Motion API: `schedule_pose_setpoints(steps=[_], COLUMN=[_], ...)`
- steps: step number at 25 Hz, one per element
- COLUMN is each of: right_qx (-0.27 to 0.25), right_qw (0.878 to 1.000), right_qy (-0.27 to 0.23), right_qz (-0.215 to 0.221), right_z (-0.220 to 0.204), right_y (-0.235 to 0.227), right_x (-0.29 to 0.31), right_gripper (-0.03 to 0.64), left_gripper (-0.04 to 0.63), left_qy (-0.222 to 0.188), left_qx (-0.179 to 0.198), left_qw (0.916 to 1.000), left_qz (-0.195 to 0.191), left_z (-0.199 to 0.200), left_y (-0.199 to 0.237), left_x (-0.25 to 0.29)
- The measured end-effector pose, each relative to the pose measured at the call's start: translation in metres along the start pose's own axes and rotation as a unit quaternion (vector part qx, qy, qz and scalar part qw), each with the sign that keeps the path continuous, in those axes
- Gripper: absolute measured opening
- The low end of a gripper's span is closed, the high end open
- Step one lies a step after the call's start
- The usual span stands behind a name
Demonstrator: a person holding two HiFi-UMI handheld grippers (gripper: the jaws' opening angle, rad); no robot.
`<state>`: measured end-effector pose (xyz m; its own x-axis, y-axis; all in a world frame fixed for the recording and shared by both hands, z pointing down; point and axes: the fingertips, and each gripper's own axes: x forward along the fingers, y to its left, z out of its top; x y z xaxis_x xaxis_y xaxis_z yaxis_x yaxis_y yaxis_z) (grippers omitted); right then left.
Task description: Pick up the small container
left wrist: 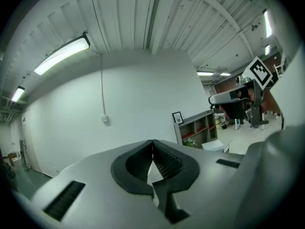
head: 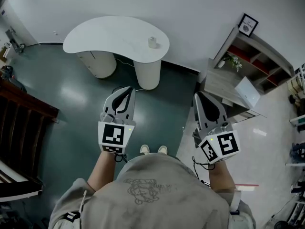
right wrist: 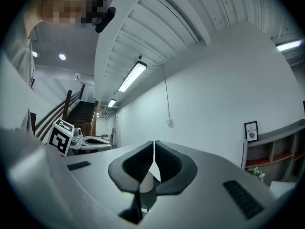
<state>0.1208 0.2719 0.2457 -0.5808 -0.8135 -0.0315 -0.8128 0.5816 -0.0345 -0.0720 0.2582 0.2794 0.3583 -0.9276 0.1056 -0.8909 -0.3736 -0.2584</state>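
A small white container (head: 152, 42) stands near the right end of a white kidney-shaped table (head: 109, 39), far ahead of me in the head view. My left gripper (head: 127, 90) is held at waist height, shut and with nothing between its jaws, pointing toward the table. My right gripper (head: 198, 98) is level with it on the right, also shut and empty. In the left gripper view the left gripper's (left wrist: 152, 144) jaws meet at the tips against a white wall. The right gripper's (right wrist: 154, 146) jaws meet likewise in its own view.
The table stands on two round white pedestals (head: 147, 73) over a dark green floor. A grey shelf unit (head: 248, 66) with a framed picture (head: 248, 25) and a small plant (head: 232, 61) stands at the right. Dark wooden stairs (head: 19, 128) lie at the left. My shoes (head: 153, 150) show below.
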Motion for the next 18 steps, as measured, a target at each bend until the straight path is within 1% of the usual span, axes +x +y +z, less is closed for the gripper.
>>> schedule_pose_setpoints(steps=[7, 11, 15, 18], right_qx=[0.006, 0.001, 0.006, 0.010], right_qw=[1.000, 1.000, 1.000, 1.000], right_qy=[0.005, 0.009, 0.006, 0.005], right_qz=[0.016, 0.019, 0.022, 0.029], right_z=[-0.010, -0.013, -0.017, -0.021], right_y=[-0.015, -0.028, -0.040, -0.046], right_x=[-0.006, -0.010, -0.013, -0.016], right_gripper=[0.032, 0.032, 0.032, 0.032], left_gripper=[0.017, 0.018, 0.018, 0.018], left_qy=[0.003, 0.009, 0.009, 0.007], left_qx=[0.003, 0.003, 0.009, 0.005], left_qw=[1.0000, 1.0000, 0.9999, 0.9999], left_qz=[-0.003, -0.003, 0.001, 0.007], left_z=[0.003, 0.004, 0.004, 0.004], left_y=[-0.022, -0.035, -0.043, -0.049], left_x=[0.012, 0.023, 0.028, 0.032])
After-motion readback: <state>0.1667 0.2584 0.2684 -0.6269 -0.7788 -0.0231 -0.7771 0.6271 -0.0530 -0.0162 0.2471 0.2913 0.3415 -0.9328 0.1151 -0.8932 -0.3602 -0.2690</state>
